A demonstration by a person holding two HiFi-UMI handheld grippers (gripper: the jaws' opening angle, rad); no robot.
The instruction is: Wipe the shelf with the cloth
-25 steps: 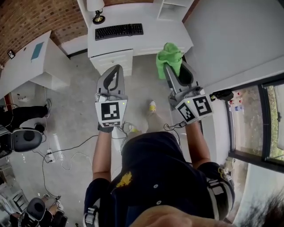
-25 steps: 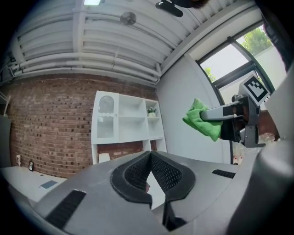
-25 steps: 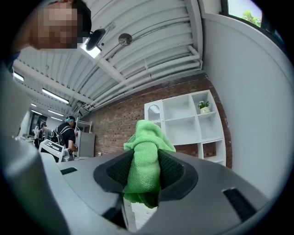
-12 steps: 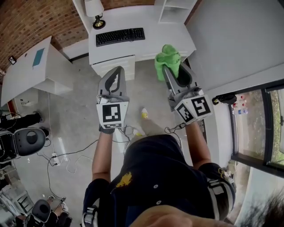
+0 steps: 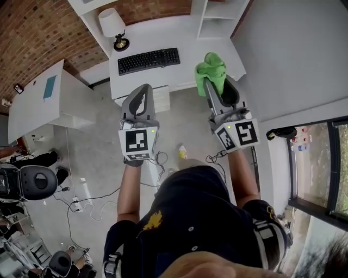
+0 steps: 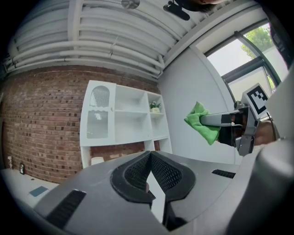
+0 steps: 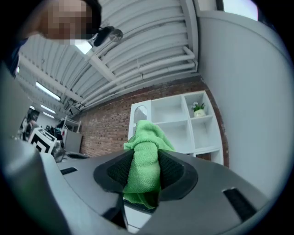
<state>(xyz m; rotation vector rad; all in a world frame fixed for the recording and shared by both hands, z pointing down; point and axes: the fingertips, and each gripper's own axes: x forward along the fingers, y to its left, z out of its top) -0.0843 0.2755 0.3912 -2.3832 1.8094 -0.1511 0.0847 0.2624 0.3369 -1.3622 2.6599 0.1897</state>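
Observation:
A bright green cloth [image 5: 210,74] is bunched between the jaws of my right gripper [image 5: 213,86], which is shut on it and held in the air over the floor. In the right gripper view the cloth [image 7: 144,170] fills the gap between the pads. The white shelf unit [image 7: 183,124] stands ahead against the brick wall; the head view shows it [image 5: 216,15] behind the white desk. My left gripper [image 5: 142,102] hovers beside the right one, shut and holding nothing. From the left gripper view I see the shelf [image 6: 124,121] and the cloth [image 6: 201,123].
A white desk [image 5: 185,38] with a black keyboard [image 5: 148,59] and a lamp [image 5: 113,26] stands before the shelf. A second white table [image 5: 38,92] is at the left, an office chair [image 5: 30,182] and floor cables [image 5: 81,201] lower left. A small plant [image 7: 198,109] sits on the shelf.
The person has stepped forward, so the desk, keyboard and shelf lie nearer under both grippers. The right gripper still holds the cloth; the left stays shut.

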